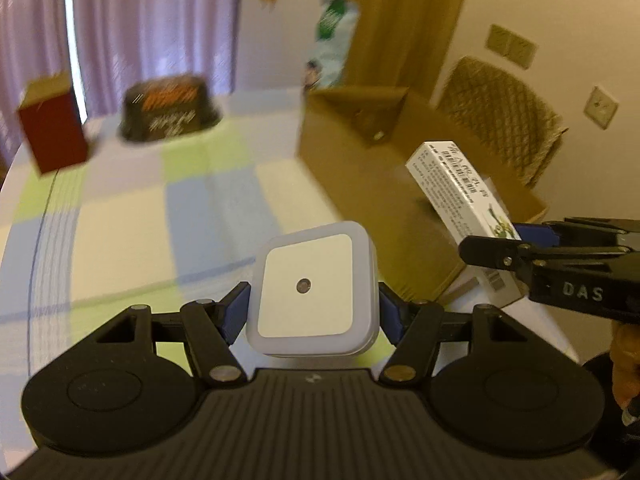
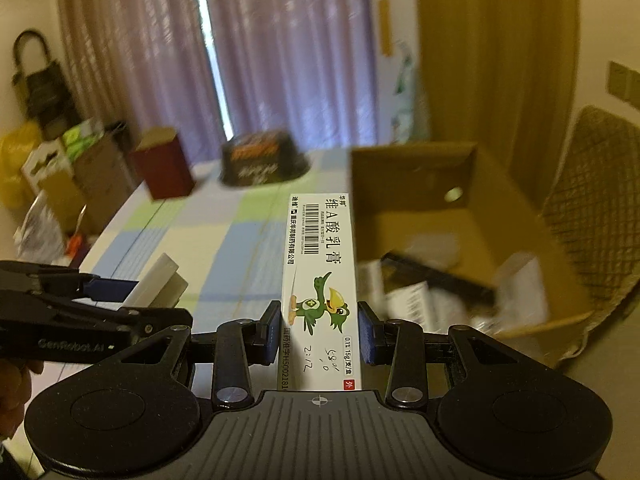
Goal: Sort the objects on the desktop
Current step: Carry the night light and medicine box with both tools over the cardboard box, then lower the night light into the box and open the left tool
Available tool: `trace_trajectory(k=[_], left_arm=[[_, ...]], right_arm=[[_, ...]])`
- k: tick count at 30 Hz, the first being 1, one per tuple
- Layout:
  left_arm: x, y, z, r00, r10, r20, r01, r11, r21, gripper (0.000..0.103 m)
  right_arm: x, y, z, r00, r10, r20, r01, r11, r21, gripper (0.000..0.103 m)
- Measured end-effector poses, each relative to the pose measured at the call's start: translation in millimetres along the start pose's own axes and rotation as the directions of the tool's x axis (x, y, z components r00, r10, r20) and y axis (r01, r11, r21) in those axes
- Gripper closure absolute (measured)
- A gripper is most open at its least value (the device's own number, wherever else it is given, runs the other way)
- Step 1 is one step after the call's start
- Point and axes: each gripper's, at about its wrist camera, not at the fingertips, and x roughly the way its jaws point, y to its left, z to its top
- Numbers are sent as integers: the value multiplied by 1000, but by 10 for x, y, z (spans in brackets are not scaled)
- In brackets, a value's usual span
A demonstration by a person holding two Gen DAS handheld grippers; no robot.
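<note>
My left gripper [image 1: 313, 312] is shut on a white square night light [image 1: 310, 290] with a small round sensor, held above the checked tablecloth [image 1: 132, 220]. In the right wrist view the same night light [image 2: 158, 282] shows edge-on in the left gripper [image 2: 116, 292] at the left. My right gripper [image 2: 319, 328] is shut on a long white ointment box [image 2: 320, 276] printed with a green cartoon bird. That ointment box [image 1: 460, 196] appears at the right of the left wrist view, held by the right gripper [image 1: 508, 240] beside the open cardboard box [image 1: 360, 168].
The cardboard box [image 2: 516, 200] holds several items, among them a dark flat one and white packages. A dark red carton [image 1: 52, 132] and a black bowl-shaped container [image 1: 172, 108] stand at the table's far side. A woven chair [image 1: 504, 112] sits behind the cardboard box. Bags and boxes [image 2: 60, 168] lie on the floor at left.
</note>
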Motion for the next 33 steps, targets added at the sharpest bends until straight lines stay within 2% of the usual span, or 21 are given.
trace_trajectory(k=[7,14,23,33], left_arm=[[152,-560,507,996,-74,51,70,995,72,42],[484,-994,764,993,-111,31,106,985,138,42],[867,-1226,814,992,-126,-16,127,977,174,42],[1026,-1233,776,996,-89,-29,93,981,172,42]], right_arm=[[-116,-541,322,996,-75,40,74,997,26,66],[-37,-993,435,993,-115,38,113,992,55,66],[88,-1328,359,992,-124,4,123,988,89,66],[217,-1401,332,992,-122,-20,123,988,88,66]])
